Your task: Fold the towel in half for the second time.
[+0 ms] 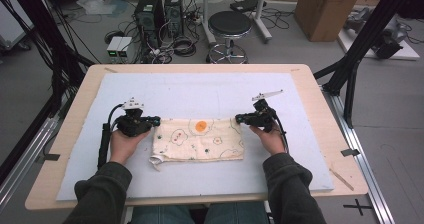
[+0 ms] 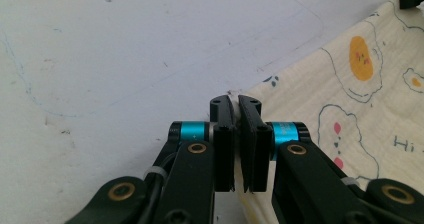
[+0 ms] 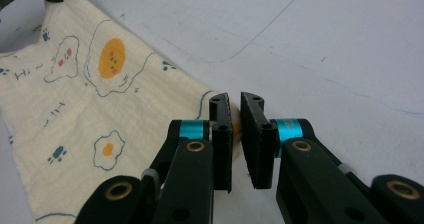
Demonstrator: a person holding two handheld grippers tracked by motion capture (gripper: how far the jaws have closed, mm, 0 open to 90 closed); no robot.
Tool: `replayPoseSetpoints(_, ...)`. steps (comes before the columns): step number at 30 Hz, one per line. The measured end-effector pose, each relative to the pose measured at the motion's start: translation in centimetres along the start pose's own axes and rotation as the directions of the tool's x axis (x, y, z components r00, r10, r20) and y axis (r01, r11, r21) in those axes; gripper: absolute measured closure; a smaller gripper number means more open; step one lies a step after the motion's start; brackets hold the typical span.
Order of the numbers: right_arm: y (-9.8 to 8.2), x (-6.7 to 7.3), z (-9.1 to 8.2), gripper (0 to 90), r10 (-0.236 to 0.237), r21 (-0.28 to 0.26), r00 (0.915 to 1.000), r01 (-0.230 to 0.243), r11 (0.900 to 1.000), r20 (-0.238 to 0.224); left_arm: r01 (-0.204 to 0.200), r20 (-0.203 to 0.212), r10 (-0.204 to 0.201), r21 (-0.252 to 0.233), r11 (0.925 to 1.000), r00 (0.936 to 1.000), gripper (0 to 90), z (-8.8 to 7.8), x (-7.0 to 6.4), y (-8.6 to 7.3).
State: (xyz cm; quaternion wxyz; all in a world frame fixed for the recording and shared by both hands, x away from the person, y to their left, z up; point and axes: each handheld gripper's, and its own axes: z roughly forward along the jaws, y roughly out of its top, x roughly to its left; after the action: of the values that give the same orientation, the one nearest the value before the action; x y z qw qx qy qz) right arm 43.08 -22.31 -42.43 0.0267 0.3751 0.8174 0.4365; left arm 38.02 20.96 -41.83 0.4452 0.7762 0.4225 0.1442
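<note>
Two tools gripped one cream cloth [image 1: 200, 140], printed with fried eggs and blue outlines, folded flat on the pale mat [image 1: 200, 91] that covered your bench [image 1: 320, 104]. Your left tool [image 1: 156, 120] pinched the cloth's far left corner, jaws nearly closed; your right tool [image 1: 239, 118] pinched its far right corner likewise. Beyond the bench, behind the cloth, stood a black stool [image 1: 229, 26], computer towers [image 1: 160, 11] and a cardboard box [image 1: 327, 9].

A cream, folded cotton cloth printed with fried eggs [image 1: 199, 138] lies flat on the pale blue mat [image 1: 190, 91] covering the wooden surface [image 1: 320, 91]. The left tool [image 1: 156, 120] pinches its far left corner, the right tool [image 1: 239, 118] its far right corner (both hands resting low).
</note>
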Motion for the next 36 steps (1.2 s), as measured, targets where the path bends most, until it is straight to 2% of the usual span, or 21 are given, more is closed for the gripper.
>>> replayPoseSetpoints(4, 0.0, 0.1, -0.3, 83.3, 0.006, -0.009, 0.9999, -0.006, 1.0, -0.008, -0.013, 0.005, 0.013, -0.012, 0.9998, 0.9999, 84.9, -0.3, -0.1, 0.0)
replayPoseSetpoints(12, 0.0, 0.6, -0.7, 83.2, -0.011, -0.016, 0.9997, 0.011, 1.0, -0.02, -0.026, 0.018, 0.026, -0.017, 0.9995, 0.9995, 84.6, -0.6, -0.3, -0.4)
replayPoseSetpoints(19, -0.2, 0.9, -1.1, 83.3, -0.017, -0.019, 0.9994, 0.017, 1.0, -0.03, -0.06, 0.028, 0.06, -0.022, 0.998, 0.9978, 84.6, -1.0, -0.7, -0.6)
replayPoseSetpoints(29, -0.2, 1.5, -1.7, 83.3, -0.045, -0.018, 0.998, 0.044, 0.999, -0.044, -0.069, 0.038, 0.07, -0.028, 0.9972, 0.9968, 84.5, -1.5, -0.9, -1.1)
replayPoseSetpoints(36, -0.8, 1.6, -2.1, 83.2, -0.041, -0.026, 0.9976, 0.039, 0.999, -0.056, -0.088, 0.052, 0.089, -0.03, 0.9957, 0.9946, 84.5, -1.9, -1.5, -1.2)
